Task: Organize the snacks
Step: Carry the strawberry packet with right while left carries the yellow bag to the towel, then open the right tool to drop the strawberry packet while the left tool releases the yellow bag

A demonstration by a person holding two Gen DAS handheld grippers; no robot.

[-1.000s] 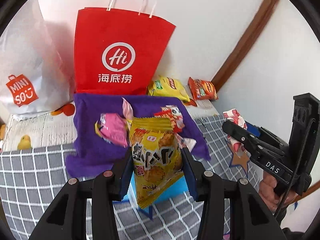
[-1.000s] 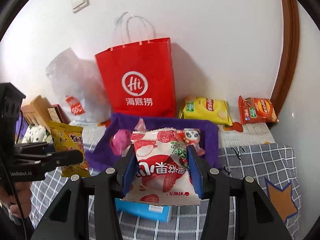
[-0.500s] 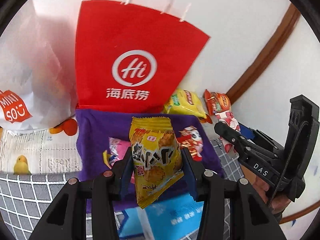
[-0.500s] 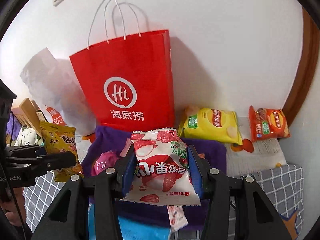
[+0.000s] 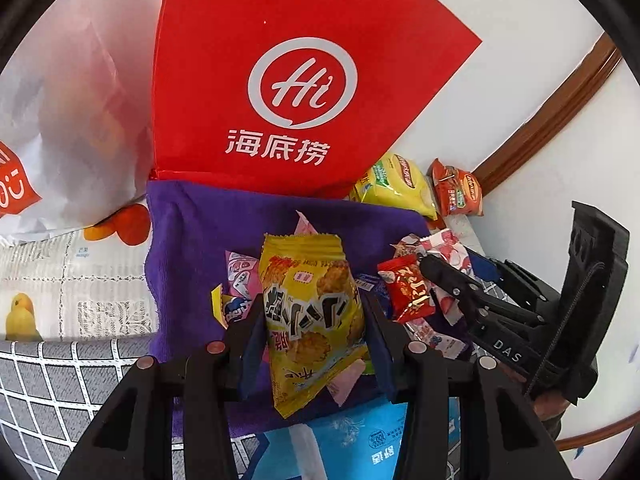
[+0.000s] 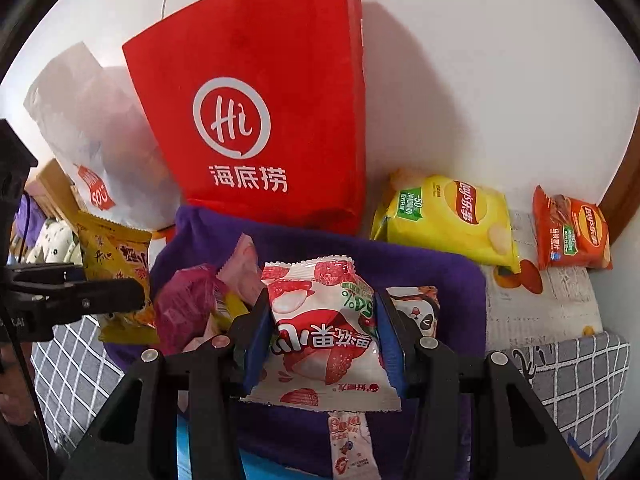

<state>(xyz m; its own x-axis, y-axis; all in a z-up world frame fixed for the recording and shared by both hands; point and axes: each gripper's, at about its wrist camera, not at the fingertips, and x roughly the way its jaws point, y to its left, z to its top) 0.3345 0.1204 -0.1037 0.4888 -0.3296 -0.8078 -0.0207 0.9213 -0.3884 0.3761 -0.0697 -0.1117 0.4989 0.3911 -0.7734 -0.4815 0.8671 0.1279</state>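
Yep, left gripper clamped on yellow snack pkt, right gripper clamped on white lychee pkt, both over purple cloth w/ loose snacks.

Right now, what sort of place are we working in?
Probably a room in a home: a checked grey cloth covers the surface against a white wall, a red paper shopping bag stands behind a purple towel, and Lay's chip bags lie around.
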